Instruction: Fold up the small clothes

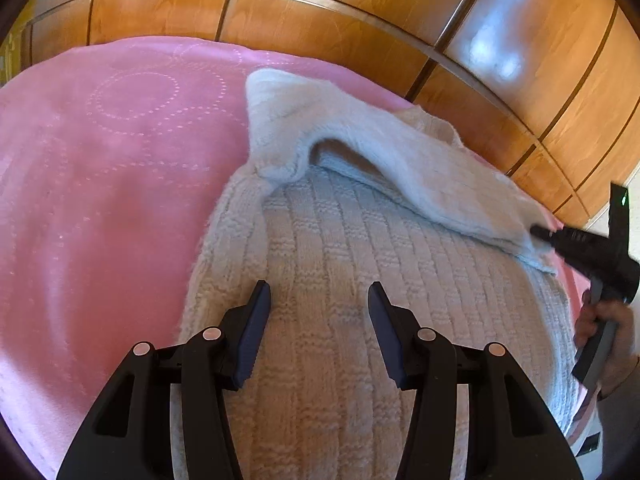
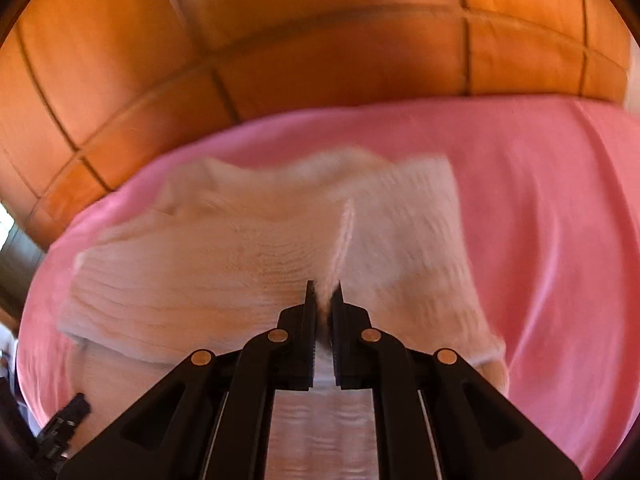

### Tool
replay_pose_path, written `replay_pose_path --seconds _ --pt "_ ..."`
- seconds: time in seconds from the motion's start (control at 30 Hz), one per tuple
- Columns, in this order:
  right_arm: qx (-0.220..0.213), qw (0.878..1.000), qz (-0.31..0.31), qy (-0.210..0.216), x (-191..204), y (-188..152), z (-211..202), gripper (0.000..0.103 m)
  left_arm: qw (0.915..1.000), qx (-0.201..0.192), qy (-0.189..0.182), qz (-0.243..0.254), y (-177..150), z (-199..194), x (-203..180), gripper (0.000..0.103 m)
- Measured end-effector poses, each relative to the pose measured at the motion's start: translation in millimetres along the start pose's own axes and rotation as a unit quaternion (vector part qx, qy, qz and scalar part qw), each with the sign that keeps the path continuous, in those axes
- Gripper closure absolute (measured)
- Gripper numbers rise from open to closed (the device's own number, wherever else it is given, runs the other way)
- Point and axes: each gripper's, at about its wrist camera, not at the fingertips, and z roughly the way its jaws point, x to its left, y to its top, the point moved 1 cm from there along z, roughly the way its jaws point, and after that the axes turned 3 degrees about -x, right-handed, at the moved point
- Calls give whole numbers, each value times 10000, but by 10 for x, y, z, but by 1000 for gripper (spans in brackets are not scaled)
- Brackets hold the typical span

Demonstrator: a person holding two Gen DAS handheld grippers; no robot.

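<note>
A small cream knitted sweater (image 1: 340, 260) lies on a pink blanket (image 1: 100, 180). One sleeve (image 1: 400, 152) is lifted and drawn across the body toward the right. My left gripper (image 1: 318, 292) is open and empty, hovering just above the sweater's body. My right gripper (image 2: 325, 292) is shut on a fold of the sweater's sleeve (image 2: 344, 232); it also shows at the right edge of the left wrist view (image 1: 538, 232), pinching the sleeve's end. The right wrist view is blurred by motion.
The pink blanket (image 2: 540, 220) covers a bed that stretches left and right of the sweater. Glossy wooden wardrobe doors (image 1: 360, 20) stand close behind the bed. A hand (image 1: 608, 320) holds the right gripper's handle.
</note>
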Motion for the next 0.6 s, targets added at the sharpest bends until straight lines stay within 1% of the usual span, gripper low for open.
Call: replay_pose_path --seconds 0.07,0.1,0.13,0.17,0.2,0.23,0.3,0.37,0.4,0.47,0.53,0.57,0.6 --pt "-30 9996 -41 -277 -44 -50 23 98 9999 71 123 21 29 -7 -9 53" --pt "-58 9994 -39 -350 -53 -44 28 98 9997 95 219 44 47 -10 -14 53" --pt "-66 9993 14 -357 -100 -32 23 98 9993 109 344 41 73 -18 -9 53" --pt "-47 9994 38 -335 -96 -34 32 98 9992 131 378 -28 98 -20 7 53" --pt "-43 9994 7 -348 -75 -40 53 97 9992 170 328 -160 127 -24 32 53" --pt "-46 9992 -89 -381 -45 -38 56 97 9990 164 164 -378 177 -44 60 53" --pt "-63 9990 -203 -383 -28 -30 24 97 9985 -43 -89 -546 301 -102 51 53" --pt "-79 9989 -187 -420 -65 -52 -36 94 9986 -168 -183 -457 412 -109 -16 53" --pt "-105 9988 -166 -451 -86 -41 -64 94 9986 -219 -282 -383 492 -93 -75 53" --pt "-186 9985 -129 -502 -136 -5 -119 94 9987 -294 -338 -235 595 -47 -172 53" --pt "-278 9982 -75 -532 -162 47 -208 94 9980 -471 -418 18 715 -8 -286 53" --pt "-347 9983 -66 -454 -147 67 -267 92 9976 -542 -413 107 761 8 -323 53" --pt "-410 9987 -78 -289 -110 85 -321 91 9974 -573 -406 163 785 28 -348 53"
